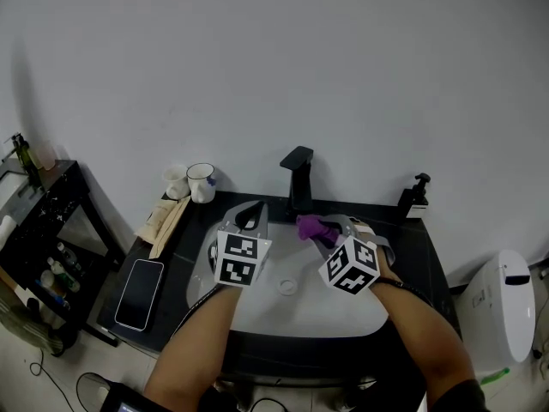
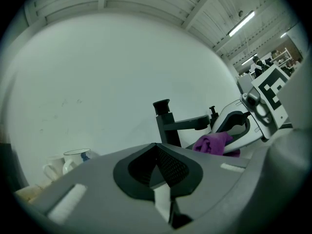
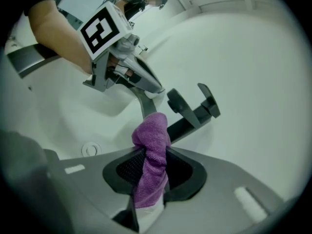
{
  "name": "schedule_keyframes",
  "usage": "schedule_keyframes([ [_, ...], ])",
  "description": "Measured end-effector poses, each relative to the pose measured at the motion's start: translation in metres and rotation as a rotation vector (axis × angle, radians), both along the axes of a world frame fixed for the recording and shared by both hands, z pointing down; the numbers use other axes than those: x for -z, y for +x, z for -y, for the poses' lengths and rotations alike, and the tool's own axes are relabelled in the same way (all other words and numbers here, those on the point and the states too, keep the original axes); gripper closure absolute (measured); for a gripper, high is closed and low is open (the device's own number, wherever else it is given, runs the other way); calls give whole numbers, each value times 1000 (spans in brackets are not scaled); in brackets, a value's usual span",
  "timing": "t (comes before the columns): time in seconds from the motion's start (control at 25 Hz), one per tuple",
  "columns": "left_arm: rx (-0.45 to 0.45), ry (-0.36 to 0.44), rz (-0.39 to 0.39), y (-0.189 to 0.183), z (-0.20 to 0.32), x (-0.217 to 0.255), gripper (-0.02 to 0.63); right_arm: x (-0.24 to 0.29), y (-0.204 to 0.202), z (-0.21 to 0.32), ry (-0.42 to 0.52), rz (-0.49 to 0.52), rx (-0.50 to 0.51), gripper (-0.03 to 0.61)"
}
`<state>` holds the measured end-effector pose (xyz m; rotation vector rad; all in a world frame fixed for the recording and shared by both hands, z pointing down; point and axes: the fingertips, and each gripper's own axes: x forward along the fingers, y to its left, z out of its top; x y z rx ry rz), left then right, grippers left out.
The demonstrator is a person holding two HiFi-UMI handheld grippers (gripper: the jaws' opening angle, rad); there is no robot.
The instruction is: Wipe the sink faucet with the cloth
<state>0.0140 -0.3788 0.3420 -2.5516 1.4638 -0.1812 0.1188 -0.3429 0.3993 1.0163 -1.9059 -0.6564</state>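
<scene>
A black faucet [image 1: 298, 177] stands at the back of the white sink basin [image 1: 257, 303]. My right gripper [image 1: 326, 230] is shut on a purple cloth [image 1: 312, 227], which hangs bunched just in front of the faucet base, slightly to its right. In the right gripper view the cloth [image 3: 151, 155] fills the gap between the jaws, with the faucet [image 3: 195, 112] close behind it. My left gripper [image 1: 254, 208] hovers over the basin's back left, left of the faucet; its jaws [image 2: 157, 149] are shut with nothing in them. The faucet [image 2: 168, 123] and the cloth [image 2: 213, 142] lie to its right.
Two white mugs [image 1: 202, 181] stand at the counter's back left beside wooden utensils [image 1: 165, 221]. A phone [image 1: 141, 293] lies on the left counter. A black soap dispenser [image 1: 414, 197] is at the back right. A dark shelf [image 1: 43, 230] stands left, a white bin [image 1: 506, 312] right.
</scene>
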Motion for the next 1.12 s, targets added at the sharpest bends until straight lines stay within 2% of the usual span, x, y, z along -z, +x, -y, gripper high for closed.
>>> schedule_keyframes([
  [0.16,-4,-4,0,2,-1,-1,597,25,27,11,58,70,-78,472],
  [0.32,-7,-7,-6,2,0,-1,597,52,43,30,119,81,-127,472],
  [0.72,-15,-11,-22,4,1,0,597,102,30,70,239,-25,-124,472],
  [1.12,-26,-17,-27,6,2,-2,597,100,31,97,243,-93,-136,471],
])
